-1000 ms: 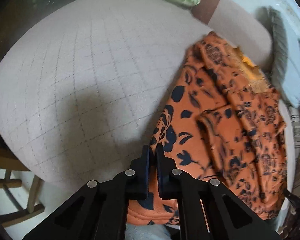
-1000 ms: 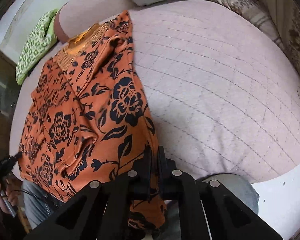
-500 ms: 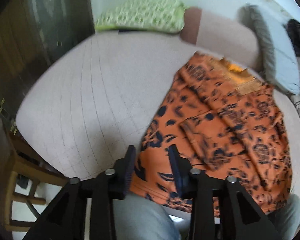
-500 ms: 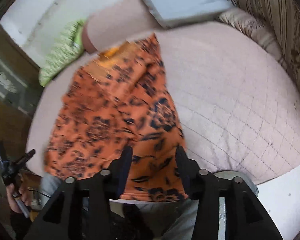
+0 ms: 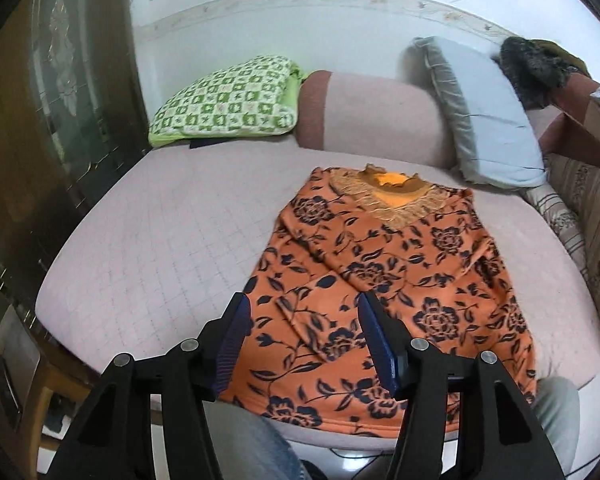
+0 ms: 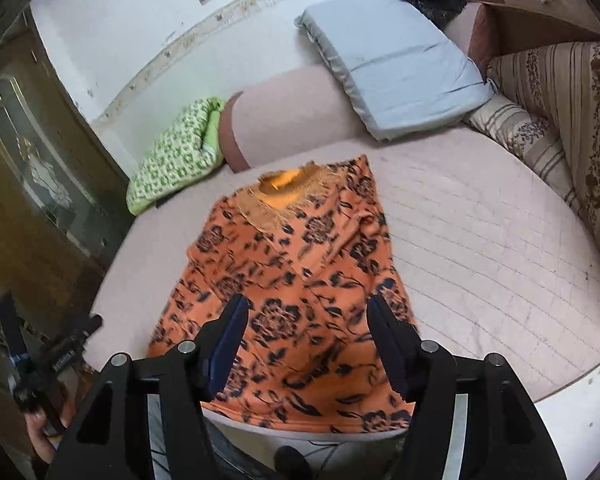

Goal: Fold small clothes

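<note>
Orange top (image 5: 380,276) with dark flower print lies flat on the bed (image 5: 152,248), neck toward the pillows, hem at the near edge of the mattress; I read both sleeves as folded in over the body, one lying as a diagonal band across the front. Gold fringe trim around the neck opening. From the right wrist view the same top (image 6: 300,280) sits left of the bed's middle, with bare quilted sheet (image 6: 480,248) stretching to its right. My left tool (image 5: 302,320) hangs above the lower part of the top, jaws spread, having just been opening, nothing between the pads, cloth well below them. My right tool (image 6: 308,320) likewise above the hem area, jaws spread and just been opening, nothing pinched. Behind the top: a pink bolster (image 5: 372,116) along the wall, a green checked cushion (image 5: 224,98) to its left, a pale blue pillow (image 5: 480,108) leaning to its right. A striped, flowered cushion (image 6: 556,92) lines the right edge of the bed. Dark cabinet with glass door (image 5: 60,92) at far left. Knees in jeans (image 5: 252,440) show below the mattress edge. In the right wrist view a hand (image 6: 40,428) grips the other tool's handle at lower left.
</note>
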